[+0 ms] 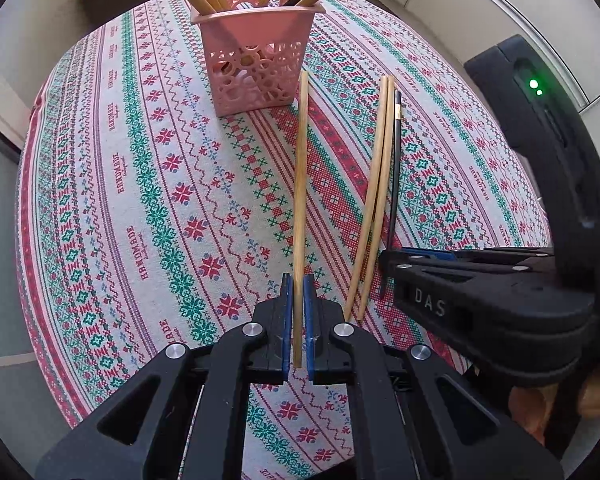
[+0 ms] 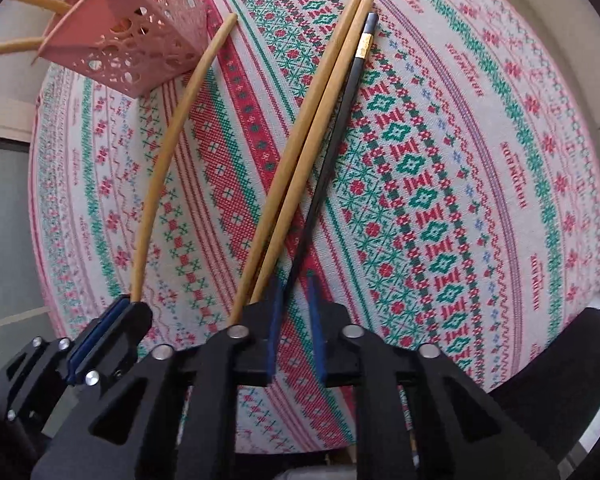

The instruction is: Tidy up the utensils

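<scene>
Chopsticks are the job here. One bamboo chopstick is clamped between the blue pads of the left gripper, gripped close to its near end. Its long axis runs straight away from the jaws, and the far tip points at the pink basket, ending just beside the basket's lower right corner. Whether that tip rests on the tablecloth cannot be told.

Further right of the basket lie a pair of bamboo chopsticks and a black chopstick, side by side and touching. Their long axes are roughly parallel to the held one, far ends towards the basket. The right gripper points down over the black chopstick's near end, its jaws drawn to a narrow gap on it, and the stick sits against one pad rather than centred.

The likely trouble is leverage. A stick held so near its end can pivot or slip in the pads when it is raised. Its tip may catch the basket's perforated wall instead of clearing the rim, and the basket looks light enough to tip. The off-centre pinch on the black one may lose it or drag its neighbours.
</scene>
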The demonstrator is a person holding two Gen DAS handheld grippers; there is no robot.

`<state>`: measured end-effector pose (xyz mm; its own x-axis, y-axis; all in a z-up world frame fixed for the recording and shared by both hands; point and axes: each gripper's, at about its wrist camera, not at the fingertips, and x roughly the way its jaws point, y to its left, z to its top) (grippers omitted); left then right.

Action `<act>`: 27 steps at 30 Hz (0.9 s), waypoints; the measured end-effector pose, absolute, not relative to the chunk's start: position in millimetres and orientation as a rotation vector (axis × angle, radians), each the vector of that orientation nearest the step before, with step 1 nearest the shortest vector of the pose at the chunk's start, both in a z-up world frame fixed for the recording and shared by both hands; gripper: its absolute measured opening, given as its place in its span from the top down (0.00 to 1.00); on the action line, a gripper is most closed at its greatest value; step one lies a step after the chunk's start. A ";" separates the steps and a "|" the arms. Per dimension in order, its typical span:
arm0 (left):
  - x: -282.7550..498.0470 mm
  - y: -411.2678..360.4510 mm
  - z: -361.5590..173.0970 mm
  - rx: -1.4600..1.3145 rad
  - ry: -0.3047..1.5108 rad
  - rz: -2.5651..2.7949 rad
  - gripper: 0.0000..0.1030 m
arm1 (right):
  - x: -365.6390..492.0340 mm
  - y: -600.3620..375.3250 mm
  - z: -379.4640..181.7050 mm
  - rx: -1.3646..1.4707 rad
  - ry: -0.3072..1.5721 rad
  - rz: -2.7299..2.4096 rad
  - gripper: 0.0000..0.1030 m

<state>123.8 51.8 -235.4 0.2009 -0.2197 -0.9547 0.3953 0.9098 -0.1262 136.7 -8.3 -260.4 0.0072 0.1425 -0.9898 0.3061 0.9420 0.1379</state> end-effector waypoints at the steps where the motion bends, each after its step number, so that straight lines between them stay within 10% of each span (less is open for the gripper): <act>1: 123.7 51.4 -235.3 0.161 1.301 -0.433 0.96 | 136.0 -4.6 -261.4 0.355 1.564 -0.142 0.94; 27: 84.8 54.4 -126.7 0.032 0.939 -0.420 0.96 | 69.8 -133.8 -107.1 0.196 0.986 -0.034 1.00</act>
